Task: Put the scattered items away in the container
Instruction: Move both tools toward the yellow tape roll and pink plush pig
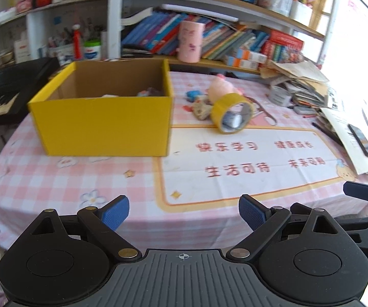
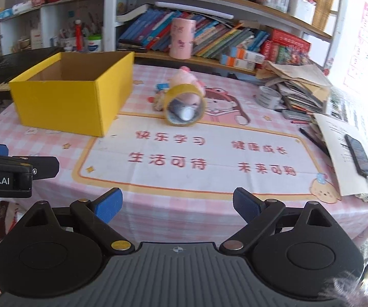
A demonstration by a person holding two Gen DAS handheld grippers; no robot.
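Left gripper [image 1: 184,213] low over the near desk edge, blue pads spread wide, nothing between them. Right gripper [image 2: 177,204] likewise, jaws well apart and empty, just beside the left one.

Desk [image 1: 43,179] covered by a pink checked cloth with a printed panel of red characters. Yellow cardboard box [image 1: 102,122] stands open-topped at left, towards the back; a few small items lie in its far corner, too blurred to name.

Right of the box, well apart from both grippers: yellow tape roll [image 1: 231,113] on its edge, its hole facing the cameras. Directly behind it a pink plush toy [image 1: 221,89], with a small blue item [image 1: 193,95] and a pale patterned one [image 1: 201,108] close beside; touching or not, cannot tell.

Grey tape roll [image 2: 268,97] sits by a paper stack at right. Phone [image 2: 359,154] lies on loose sheets.
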